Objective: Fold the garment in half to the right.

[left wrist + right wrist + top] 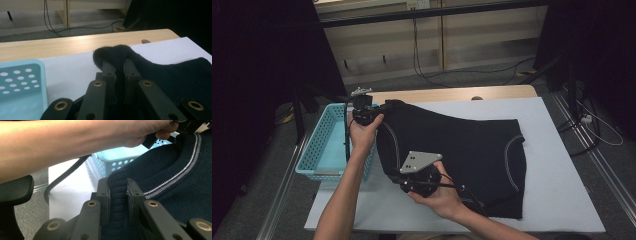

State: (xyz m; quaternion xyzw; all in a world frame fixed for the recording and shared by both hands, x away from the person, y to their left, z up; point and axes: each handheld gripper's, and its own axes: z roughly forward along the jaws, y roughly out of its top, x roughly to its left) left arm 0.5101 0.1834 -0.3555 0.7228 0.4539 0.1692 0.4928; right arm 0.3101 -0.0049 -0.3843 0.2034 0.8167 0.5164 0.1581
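The dark knitted garment (pixel 457 145) is being gripped between clenched fingers of both left gripper (pixel 117 66) and right gripper (pixel 118 185), apparently for folding.

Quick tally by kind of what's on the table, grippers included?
Dark knit garment: 1
Light blue perforated basket: 1
Grippers: 2, the left gripper and the right gripper, each shut on the garment's edge
Total: 4

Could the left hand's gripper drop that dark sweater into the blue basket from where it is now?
Probably yes. The left gripper, shut on the sweater's corner, sits right at the blue basket's near rim with nothing between. But the right gripper also clamps the sweater's edge.
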